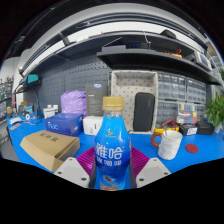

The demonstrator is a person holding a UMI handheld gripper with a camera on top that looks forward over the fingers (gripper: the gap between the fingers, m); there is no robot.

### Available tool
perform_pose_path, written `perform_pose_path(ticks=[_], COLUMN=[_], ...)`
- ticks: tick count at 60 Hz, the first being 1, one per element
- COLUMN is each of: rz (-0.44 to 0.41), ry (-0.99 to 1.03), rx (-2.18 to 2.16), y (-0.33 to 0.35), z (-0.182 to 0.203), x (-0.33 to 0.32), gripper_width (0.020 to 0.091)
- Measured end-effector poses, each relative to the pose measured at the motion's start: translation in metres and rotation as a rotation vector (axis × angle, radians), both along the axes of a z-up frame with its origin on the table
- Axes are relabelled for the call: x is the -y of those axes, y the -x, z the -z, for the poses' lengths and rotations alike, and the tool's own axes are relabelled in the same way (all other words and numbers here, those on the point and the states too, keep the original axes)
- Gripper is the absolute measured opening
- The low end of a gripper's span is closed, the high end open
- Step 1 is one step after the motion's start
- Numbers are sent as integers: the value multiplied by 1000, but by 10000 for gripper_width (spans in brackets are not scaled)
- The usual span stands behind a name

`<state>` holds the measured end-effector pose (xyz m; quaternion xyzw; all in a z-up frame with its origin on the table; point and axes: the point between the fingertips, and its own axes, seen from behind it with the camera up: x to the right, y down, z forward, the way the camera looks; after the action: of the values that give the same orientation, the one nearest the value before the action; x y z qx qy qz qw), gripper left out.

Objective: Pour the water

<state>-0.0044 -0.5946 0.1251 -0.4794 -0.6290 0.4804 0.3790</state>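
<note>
A blue plastic water bottle with a tan cap and white characters on its label stands upright between my fingers, filling the space between the two magenta pads. My gripper is shut on the bottle, with both pads pressed against its sides. The bottle is lifted above the blue table. A white cup stands on the table beyond the right finger.
A cardboard box lies left of the bottle, with a blue box and a purple bag behind it. A white pegboard stand, storage drawers and a plant line the back.
</note>
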Motion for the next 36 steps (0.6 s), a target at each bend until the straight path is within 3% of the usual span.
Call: perform_pose_path(ticks=[4, 5, 6, 10, 11, 24, 36], rz=[-14, -17, -17, -16, -15, 14, 96], ry=[-18, -23, -26, -26, -25, 27, 344], rx=[20, 22, 27, 40, 43, 95, 161], y=[-13, -14, -15, -1, 0, 10, 48], z=[-6, -6, -6, -11, -12, -13, -41], x=[4, 5, 5, 2, 3, 1, -19], gripper_width=[428, 457, 397, 411, 365, 368, 370])
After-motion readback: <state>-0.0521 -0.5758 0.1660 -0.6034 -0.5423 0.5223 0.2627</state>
